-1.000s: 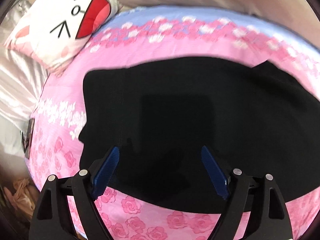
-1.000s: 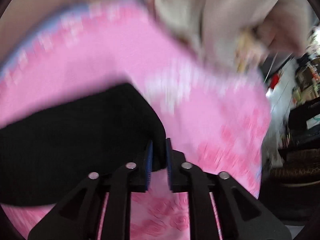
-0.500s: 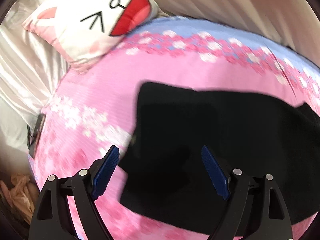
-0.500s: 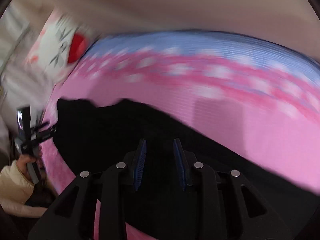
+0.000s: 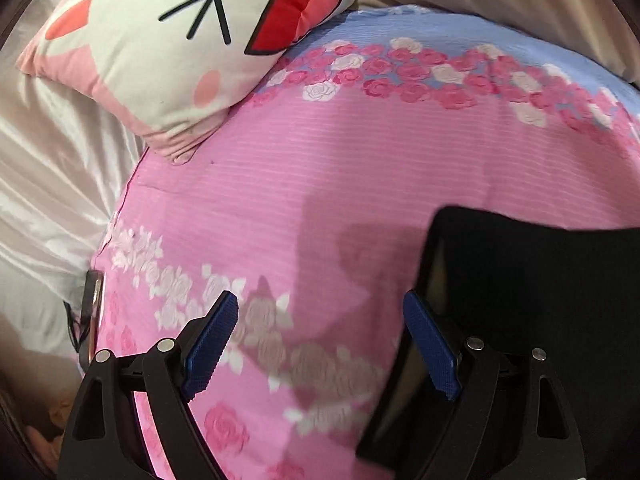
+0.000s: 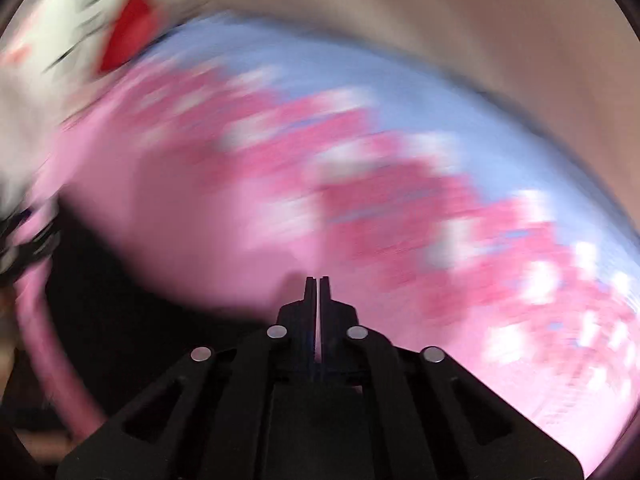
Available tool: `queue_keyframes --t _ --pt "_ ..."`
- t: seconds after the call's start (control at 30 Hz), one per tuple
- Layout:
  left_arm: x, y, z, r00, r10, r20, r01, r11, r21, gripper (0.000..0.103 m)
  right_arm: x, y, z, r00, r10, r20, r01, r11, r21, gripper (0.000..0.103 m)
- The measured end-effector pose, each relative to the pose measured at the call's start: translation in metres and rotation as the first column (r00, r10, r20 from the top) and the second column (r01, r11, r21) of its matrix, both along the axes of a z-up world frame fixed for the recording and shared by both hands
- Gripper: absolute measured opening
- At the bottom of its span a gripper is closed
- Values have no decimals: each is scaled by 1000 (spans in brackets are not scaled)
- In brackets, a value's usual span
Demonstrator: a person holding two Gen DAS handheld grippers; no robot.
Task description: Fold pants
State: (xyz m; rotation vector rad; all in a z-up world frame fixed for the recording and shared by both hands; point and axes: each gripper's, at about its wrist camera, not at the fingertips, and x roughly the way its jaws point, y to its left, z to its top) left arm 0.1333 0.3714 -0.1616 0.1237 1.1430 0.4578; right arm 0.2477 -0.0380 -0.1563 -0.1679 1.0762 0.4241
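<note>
Bare pink bedsheet (image 5: 320, 184) lies between pillow (image 5: 160, 52) and black pants (image 5: 540, 300)

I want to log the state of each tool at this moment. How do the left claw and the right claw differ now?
The left claw stands wide open; the right claw is shut, its fingers almost touching. The left claw's view is sharp, with the black pants behind its right finger and the flowered pink bedsheet between the two; the right claw's view is smeared by motion blur. Neither visibly holds anything.
</note>
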Motion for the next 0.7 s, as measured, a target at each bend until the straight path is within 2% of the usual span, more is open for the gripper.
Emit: queue_keyframes --t 0.03,0.07,0.1,0.13,0.23,0.3,0.4,0.43,0.47,0.5,0.53,0.57,0.6,0.67,0.7 --pt "2 3 -1 1000 8 2 -8 1000 -7 83 4 -9 1 999 -37 -26 37 999 30 0" --pt "4 8 3 999 23 22 -22 999 -28 82 -1 -18 16 998 -53 -14 55 992 111 0" --pt "2 12 7 999 35 42 -33 998 -50 82 -14 -19 32 999 -32 26 27 986 163 3" --pt "0 16 10 998 42 55 -38 997 -65 82 -26 -15 43 998 3 59 -14 985 172 9" --pt "-14 32 24 990 78 116 -65 992 -111 82 -74 32 58 967 239 82 -246 966 76 15" --pt "-25 38 30 985 90 149 -67 986 -152 82 -101 70 53 918 385 94 -387 922 8 15" --pt "-42 31 35 985 67 160 -35 981 -191 82 -112 123 31 866 491 95 -484 871 -88 50" --pt "-45 28 35 986 54 159 -21 980 -200 82 -112 134 19 856 512 74 -502 856 -122 47" --pt "-48 22 34 987 30 157 5 976 -216 82 -107 138 11 853 521 36 -513 849 -126 39" --pt "-52 14 30 989 -14 145 48 970 -237 82 -101 145 2 853 521 -6 -518 847 -122 20" --pt "-54 6 26 992 -46 122 73 971 -230 82 -97 151 0 857 516 -6 -512 849 -130 16" --pt "-56 -1 20 994 -61 95 79 978 -193 82 -90 156 2 862 506 7 -502 856 -123 11" --pt "-59 -4 17 995 -60 83 73 985 -160 82 -81 157 8 880 476 10 -473 876 -95 7" --pt "-64 -2 17 994 -37 98 52 987 -150 82 -62 166 14 903 430 1 -430 901 -64 7" --pt "-69 4 20 993 -2 118 22 986 -165 82 -64 169 17 898 439 -8 -438 895 -78 8"
